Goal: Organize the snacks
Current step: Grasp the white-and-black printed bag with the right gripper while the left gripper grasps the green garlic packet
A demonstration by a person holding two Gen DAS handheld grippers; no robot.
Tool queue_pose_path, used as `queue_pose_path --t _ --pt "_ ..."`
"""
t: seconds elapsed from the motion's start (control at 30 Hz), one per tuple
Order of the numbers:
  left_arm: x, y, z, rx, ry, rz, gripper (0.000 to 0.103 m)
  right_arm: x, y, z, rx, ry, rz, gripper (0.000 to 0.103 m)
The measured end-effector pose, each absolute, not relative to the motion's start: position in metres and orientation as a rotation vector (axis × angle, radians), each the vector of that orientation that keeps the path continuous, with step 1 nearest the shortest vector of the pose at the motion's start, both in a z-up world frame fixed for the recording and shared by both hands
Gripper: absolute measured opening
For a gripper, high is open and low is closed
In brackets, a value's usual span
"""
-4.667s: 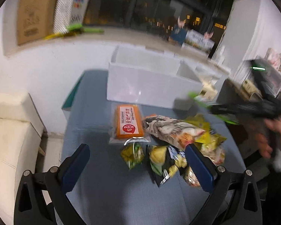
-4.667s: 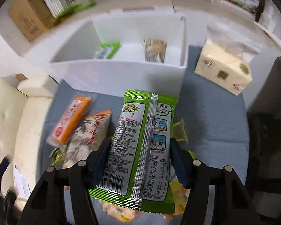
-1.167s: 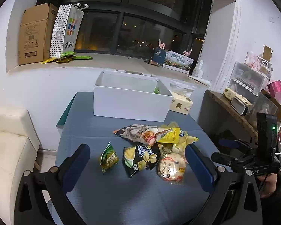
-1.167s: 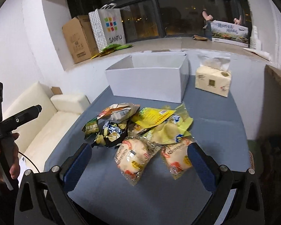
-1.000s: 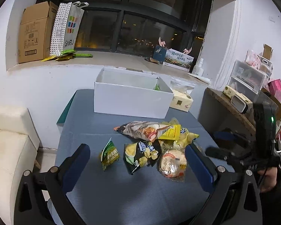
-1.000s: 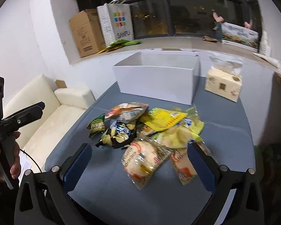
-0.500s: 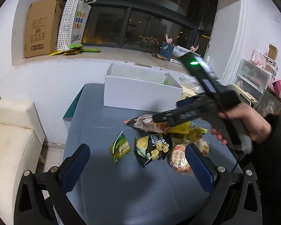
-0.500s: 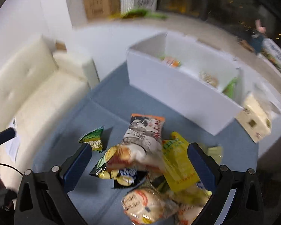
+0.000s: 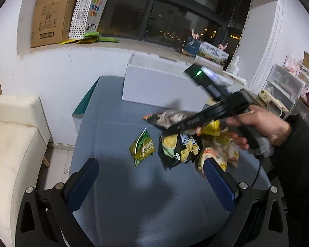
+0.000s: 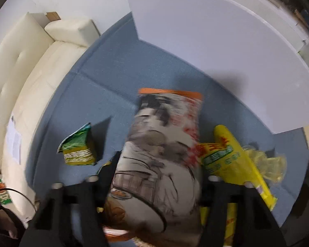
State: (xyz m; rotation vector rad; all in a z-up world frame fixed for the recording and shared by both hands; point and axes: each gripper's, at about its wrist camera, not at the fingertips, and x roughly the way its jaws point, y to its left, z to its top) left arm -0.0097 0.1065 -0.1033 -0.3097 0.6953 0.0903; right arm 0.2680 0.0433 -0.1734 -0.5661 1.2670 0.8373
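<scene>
your right gripper points steeply down over the snack pile, and its jaws have just been closing, now clamped on the grey-and-orange chip bag from both sides. bag lies on the blue counter, orange end toward the white box, yellow packet touching its right side, small green packet apart on its left. your left gripper hovers over bare counter, jaws wide apart, nothing between them. from there your right hand shows on the gripper handle, above the black-and-yellow packet. motion blur, so bag print is unreadable.
</scene>
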Motion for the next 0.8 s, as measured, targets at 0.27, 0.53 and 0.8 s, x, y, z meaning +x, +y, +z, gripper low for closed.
queue_pose_path --t 0.27,0.53,0.8 --pt "0.022 0.110 -0.135 -0.264 0.793 0.062 0.103 0.259 -0.018 -0.116 -0.312 1.036 0.926 0.044" --pt "0.082 0.145 -0.169 -0.394 0.903 -0.094 0.102 0.210 -0.108 -0.061 -0.022 0.816 1.052 0.044" --pt "0.129 0.149 -0.193 -0.326 0.972 -0.113 0.063 0.165 -0.142 -0.063 0.061 0.733 1.100 0.044"
